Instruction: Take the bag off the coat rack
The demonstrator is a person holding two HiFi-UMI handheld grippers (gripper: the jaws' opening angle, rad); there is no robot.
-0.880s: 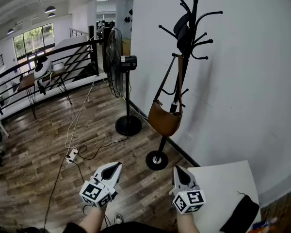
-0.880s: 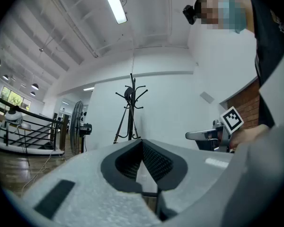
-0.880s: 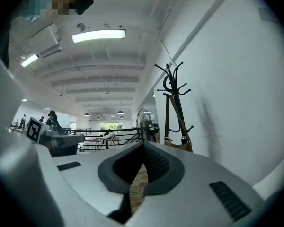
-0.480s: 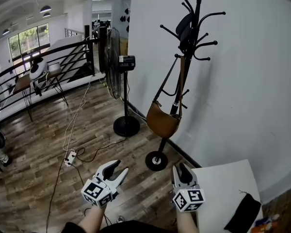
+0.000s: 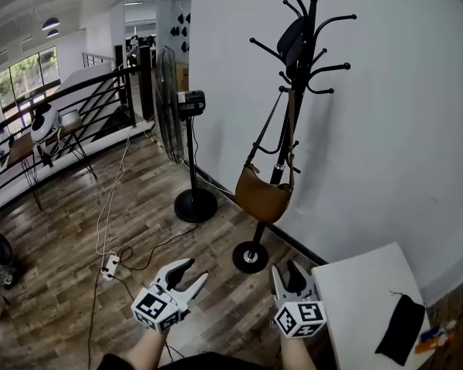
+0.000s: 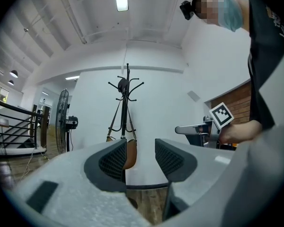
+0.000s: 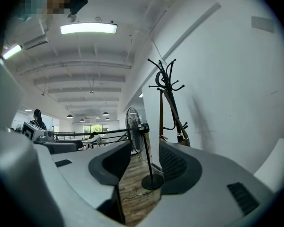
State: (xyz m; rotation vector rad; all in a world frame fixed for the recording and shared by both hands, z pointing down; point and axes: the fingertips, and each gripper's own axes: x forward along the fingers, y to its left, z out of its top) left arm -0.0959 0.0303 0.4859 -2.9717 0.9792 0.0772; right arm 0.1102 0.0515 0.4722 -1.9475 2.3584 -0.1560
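A brown bag (image 5: 264, 195) hangs by its long strap from a hook of the black coat rack (image 5: 307, 60) against the white wall. Something dark sits on the rack's top hooks. Both grippers are held low in the head view, well short of the rack and apart from the bag. My left gripper (image 5: 188, 274) is open and empty. My right gripper (image 5: 287, 271) is open and empty too. In the left gripper view the bag (image 6: 131, 152) shows far off between the jaws of the left gripper (image 6: 141, 155). The right gripper (image 7: 144, 162) looks past the rack (image 7: 163, 86).
A standing fan (image 5: 170, 91) on a round base is left of the rack. A power strip (image 5: 108, 267) with cables lies on the wooden floor. A white table (image 5: 363, 295) with a black cloth (image 5: 401, 326) stands at the right. A black railing (image 5: 62, 118) runs at the far left.
Both grippers' jaws have gone from shut to open. The head view has swung slightly left, so the white table and black cloth show more fully.
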